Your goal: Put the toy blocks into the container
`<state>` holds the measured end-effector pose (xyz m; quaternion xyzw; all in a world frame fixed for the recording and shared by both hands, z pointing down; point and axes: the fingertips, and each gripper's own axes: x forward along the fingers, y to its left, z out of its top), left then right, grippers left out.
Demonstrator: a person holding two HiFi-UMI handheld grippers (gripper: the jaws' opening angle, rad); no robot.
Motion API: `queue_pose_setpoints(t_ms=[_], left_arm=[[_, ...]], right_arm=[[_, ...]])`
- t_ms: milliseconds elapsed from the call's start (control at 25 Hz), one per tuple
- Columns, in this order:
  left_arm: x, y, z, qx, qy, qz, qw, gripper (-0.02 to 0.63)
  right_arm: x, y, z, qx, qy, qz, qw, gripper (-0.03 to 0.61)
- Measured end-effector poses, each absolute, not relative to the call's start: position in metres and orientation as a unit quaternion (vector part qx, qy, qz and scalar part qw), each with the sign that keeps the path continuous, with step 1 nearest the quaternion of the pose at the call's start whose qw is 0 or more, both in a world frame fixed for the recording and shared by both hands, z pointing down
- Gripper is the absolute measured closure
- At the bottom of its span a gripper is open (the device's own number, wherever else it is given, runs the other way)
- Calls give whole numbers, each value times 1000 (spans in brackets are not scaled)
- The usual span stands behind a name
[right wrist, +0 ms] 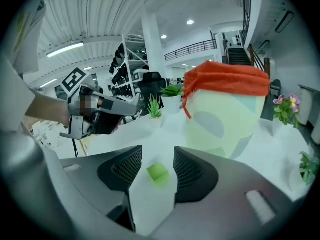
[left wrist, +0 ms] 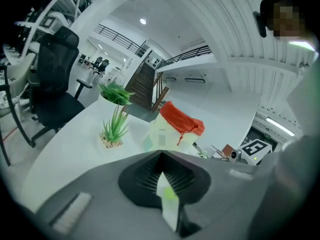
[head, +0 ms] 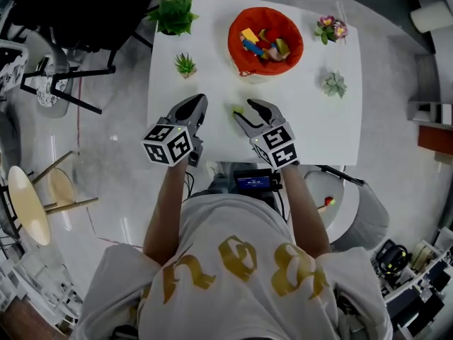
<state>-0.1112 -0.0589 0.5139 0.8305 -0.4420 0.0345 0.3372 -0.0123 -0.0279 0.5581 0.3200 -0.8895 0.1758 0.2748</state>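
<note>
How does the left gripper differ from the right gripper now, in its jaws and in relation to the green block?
The left gripper has its jaws meeting at the tips; the right gripper has them apart. The green block lies between the right gripper's jaws, touching neither; the left gripper is off to its side. Both point toward the red-rimmed container.

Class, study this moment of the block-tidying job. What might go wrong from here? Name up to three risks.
1. The green block lies loose between the open right gripper jaws, turned at an angle to them. Closing may twist it or push it out.
2. The container stands tall beyond it, so a low carry may knock its wall.
3. The left gripper sits nearby, so the two could collide.
</note>
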Motion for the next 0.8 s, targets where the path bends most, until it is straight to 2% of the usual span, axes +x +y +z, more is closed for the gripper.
queue_pose_setpoints(t_ms=[400, 640, 800], left_arm=[[-118, -60, 537, 816, -451, 46, 358, 612], [-118, -66, 543, 813, -452, 50, 363, 612], [-118, -68, 546, 812, -451, 54, 366, 612]], right_arm=[[-22, -15, 602, 246, -888, 160, 354, 325], [-19, -24, 615, 246, -881, 117, 387, 342], [-19, -34, 619, 256, -878, 104, 391, 378]])
